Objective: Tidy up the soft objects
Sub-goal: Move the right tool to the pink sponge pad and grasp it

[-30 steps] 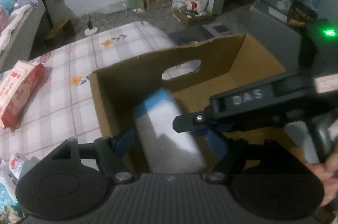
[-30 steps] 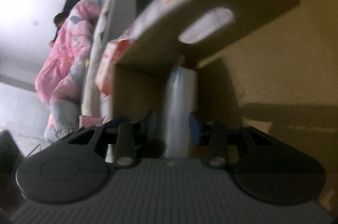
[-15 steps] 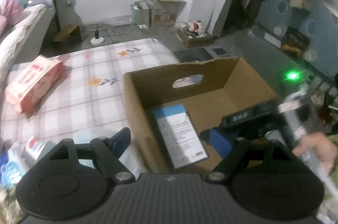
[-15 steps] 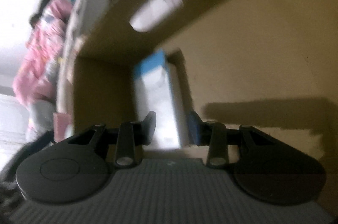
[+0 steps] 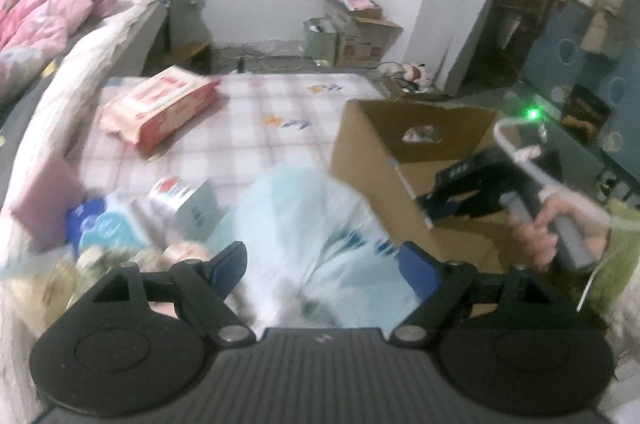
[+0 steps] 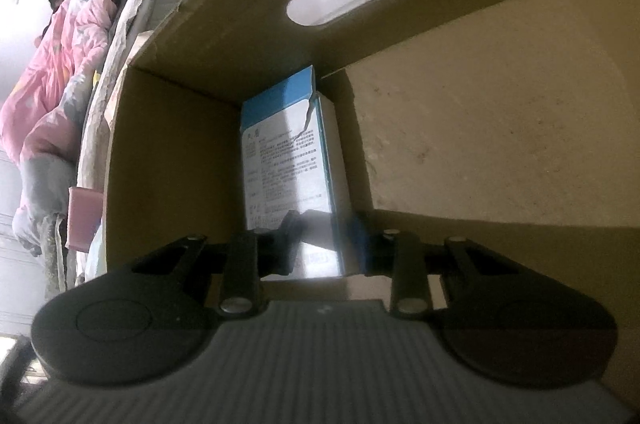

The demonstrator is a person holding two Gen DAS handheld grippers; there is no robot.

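My left gripper [image 5: 322,266] is open and empty above a light blue plastic pack [image 5: 312,224] lying on the checked bed cover beside the cardboard box [image 5: 372,159]. My right gripper [image 6: 326,236] is inside the cardboard box [image 6: 480,143], shut on a blue and white pack [image 6: 288,159] that rests against the box's corner. The right gripper also shows in the left wrist view [image 5: 472,183], reaching into the box from the right.
A pink wipes pack [image 5: 160,103] lies on the bed [image 5: 260,119]. A pile of small packs [image 5: 132,220] and a pink block [image 5: 48,199] sit at the left. More boxes [image 5: 356,27] stand on the floor by the far wall.
My left gripper has let go of the blue and white pack, pulled out of the box and swung left over the light blue pack. My right gripper has stayed on the pack, now in the box's corner.
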